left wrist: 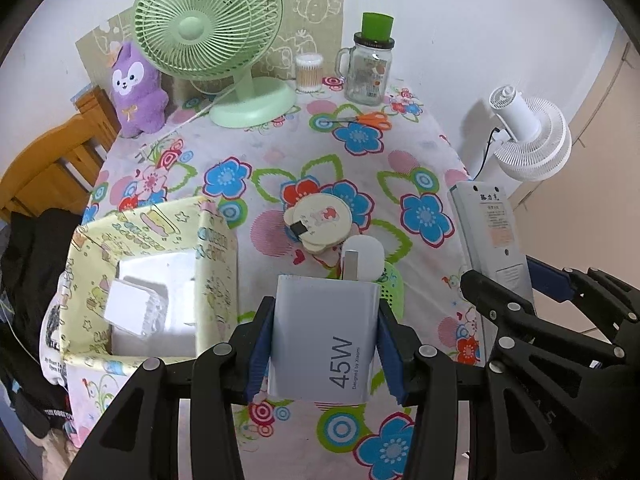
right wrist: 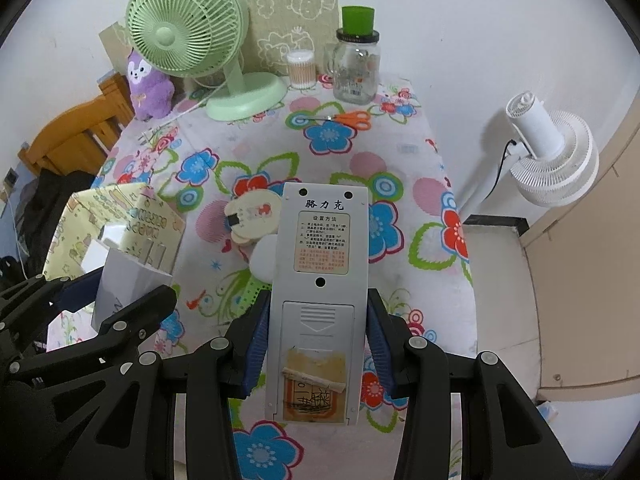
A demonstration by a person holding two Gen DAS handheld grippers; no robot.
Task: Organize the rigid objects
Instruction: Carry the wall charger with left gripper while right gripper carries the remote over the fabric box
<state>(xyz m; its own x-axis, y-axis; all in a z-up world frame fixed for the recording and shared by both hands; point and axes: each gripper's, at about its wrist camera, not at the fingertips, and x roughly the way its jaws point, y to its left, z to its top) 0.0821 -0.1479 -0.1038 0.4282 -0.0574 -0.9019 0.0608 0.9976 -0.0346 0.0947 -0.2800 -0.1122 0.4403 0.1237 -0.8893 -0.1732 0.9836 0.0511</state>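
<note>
My left gripper [left wrist: 326,316] is shut on a white 45W charger [left wrist: 324,340], held prongs forward above the floral tablecloth. My right gripper [right wrist: 318,312] is shut on a grey remote control [right wrist: 320,280], back side up; the remote also shows at the right of the left wrist view [left wrist: 492,236]. A yellow patterned storage box [left wrist: 160,240] stands to the left, holding white items [left wrist: 140,304]; it also shows in the right wrist view [right wrist: 120,216]. A round wooden bear-shaped piece [left wrist: 318,220] and a white rounded object [left wrist: 366,258] lie on the cloth ahead.
At the back stand a green desk fan [left wrist: 208,40], a purple plush [left wrist: 134,88], a cotton swab jar [left wrist: 309,72] and a glass jar with green lid [left wrist: 370,64]. Orange scissors [left wrist: 368,119] lie near it. A white floor fan [left wrist: 528,140] stands beyond the table's right edge.
</note>
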